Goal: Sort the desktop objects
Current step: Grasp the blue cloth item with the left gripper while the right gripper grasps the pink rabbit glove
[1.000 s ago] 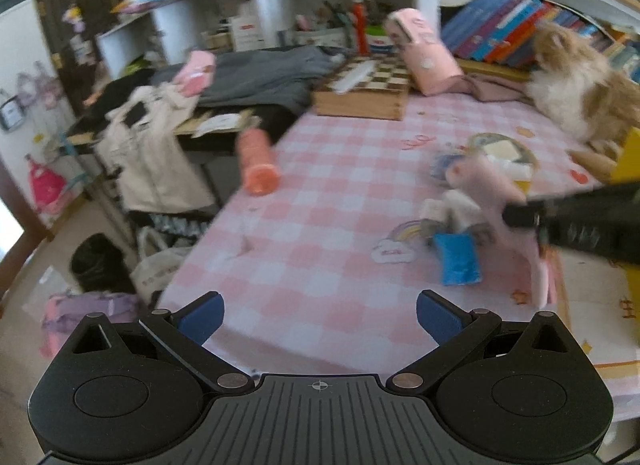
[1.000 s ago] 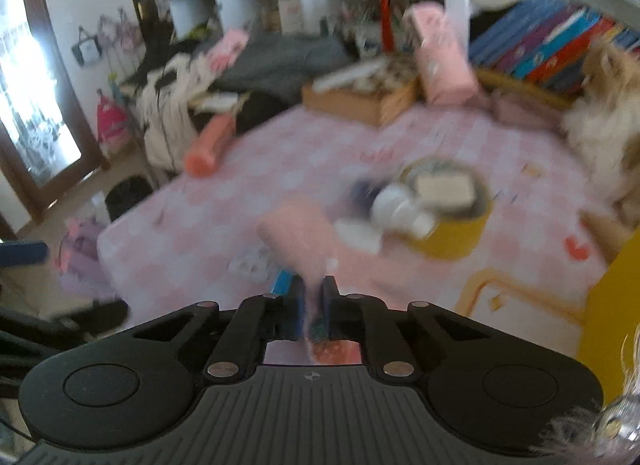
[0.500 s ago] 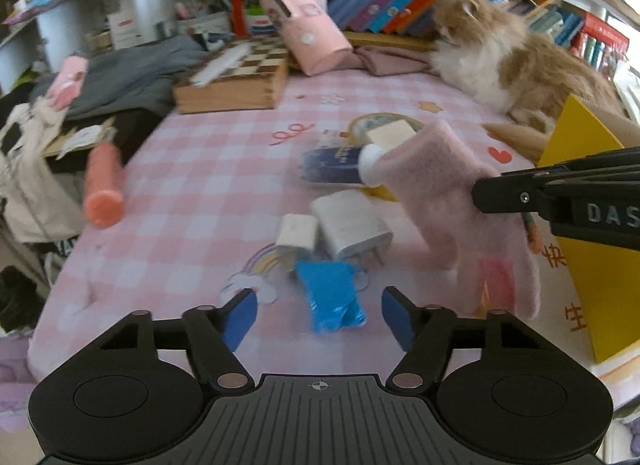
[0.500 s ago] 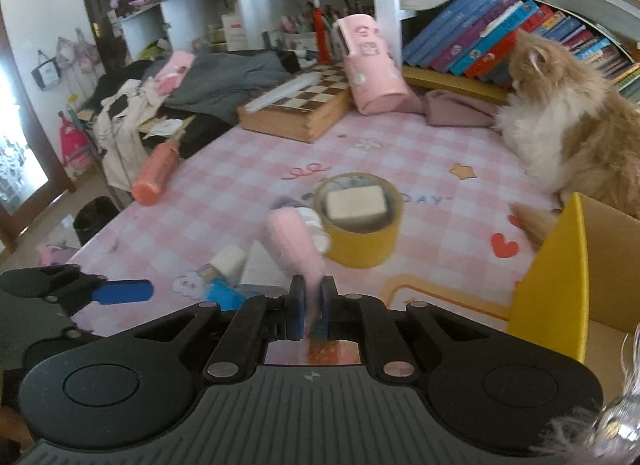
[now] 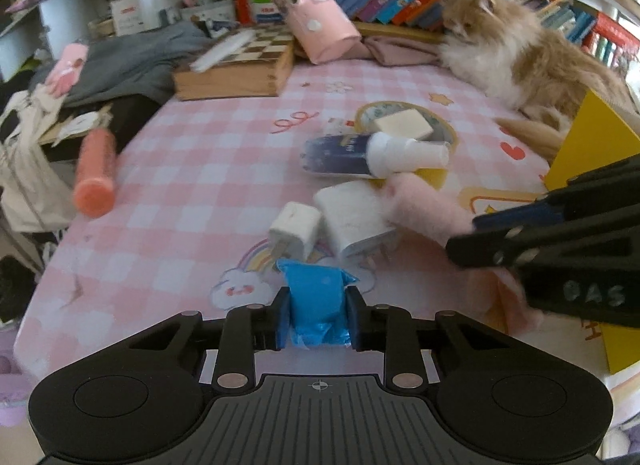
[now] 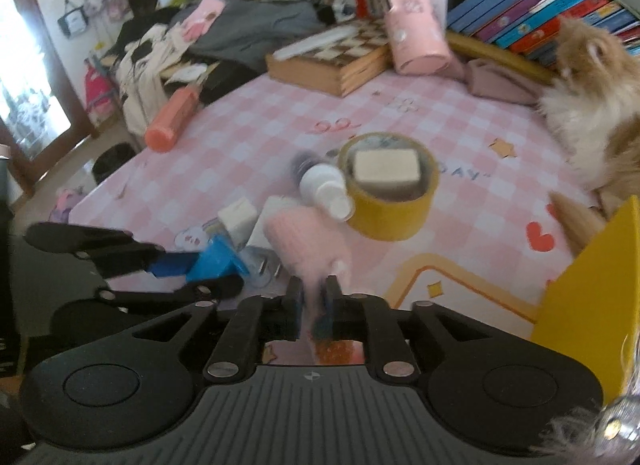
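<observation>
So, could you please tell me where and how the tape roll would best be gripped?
Grip the tape roll by its wall on the right side, coming from above: it lies flat with its hole upward, one finger inside, one outside. The spray bottle leans on its left side, and a white block fills the middle.

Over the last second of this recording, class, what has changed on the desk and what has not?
The left gripper came forward with its jaws open, then shut them on the blue packet. The right gripper stayed shut on the pink glove, carrying it lower over the chargers. The tape roll, the spray bottle and the chessboard stayed put.
</observation>
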`<state>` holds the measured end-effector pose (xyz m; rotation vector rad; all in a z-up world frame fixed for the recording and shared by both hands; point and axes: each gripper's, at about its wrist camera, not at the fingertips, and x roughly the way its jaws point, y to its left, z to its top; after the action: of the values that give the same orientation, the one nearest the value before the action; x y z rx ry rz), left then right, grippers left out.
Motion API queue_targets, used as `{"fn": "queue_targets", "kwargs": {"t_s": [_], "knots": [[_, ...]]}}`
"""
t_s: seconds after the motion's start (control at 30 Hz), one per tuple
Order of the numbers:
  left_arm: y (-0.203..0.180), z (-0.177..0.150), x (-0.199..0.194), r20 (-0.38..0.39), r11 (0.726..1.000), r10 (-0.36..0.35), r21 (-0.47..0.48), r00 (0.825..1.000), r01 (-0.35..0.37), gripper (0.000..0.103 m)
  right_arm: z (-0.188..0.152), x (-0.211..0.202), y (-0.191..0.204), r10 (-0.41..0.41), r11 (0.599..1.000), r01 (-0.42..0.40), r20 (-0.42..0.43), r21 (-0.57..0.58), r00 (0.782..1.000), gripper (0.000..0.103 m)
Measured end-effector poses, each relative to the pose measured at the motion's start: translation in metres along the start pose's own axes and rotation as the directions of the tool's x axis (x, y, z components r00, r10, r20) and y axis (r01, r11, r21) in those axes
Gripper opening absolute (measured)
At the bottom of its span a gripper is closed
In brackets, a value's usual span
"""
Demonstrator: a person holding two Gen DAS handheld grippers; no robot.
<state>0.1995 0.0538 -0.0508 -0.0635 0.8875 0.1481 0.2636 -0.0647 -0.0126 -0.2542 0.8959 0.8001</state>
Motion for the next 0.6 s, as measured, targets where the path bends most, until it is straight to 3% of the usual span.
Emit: {"fn": "queue_targets", "kwargs": {"t_s": [0.13,0.27,0.4,0.6], "knots": [[0.021,-0.008,-0.014,-0.001,0.997,0.003,-0.078,1.000,-0.003,0.026,0.001,0.009,0.014,0.000,0.997,-0.002,-0.026,-0.079,1.000,0.050],[0.038,-0.013,-0.023,-0.006,0.991,0.007,-0.134,1.000,-0.008,0.026,0.000,0.018,0.030,-0.071,0.982,0.069,-0.006,-0.177,0.997,0.063],[0.042,-0.012,-0.032,0.024,0.992,0.015,-0.123,1.000,-0.012,0.026,0.001,0.030,0.030,-0.145,0.975,0.145,0.010,-0.171,0.989,0.059],[0.048,-0.011,-0.038,0.047,0.996,0.002,-0.093,0.999,0.003,0.026,0.001,0.038,0.022,-0.202,0.971,0.201,0.005,-0.131,0.979,0.026]]}}
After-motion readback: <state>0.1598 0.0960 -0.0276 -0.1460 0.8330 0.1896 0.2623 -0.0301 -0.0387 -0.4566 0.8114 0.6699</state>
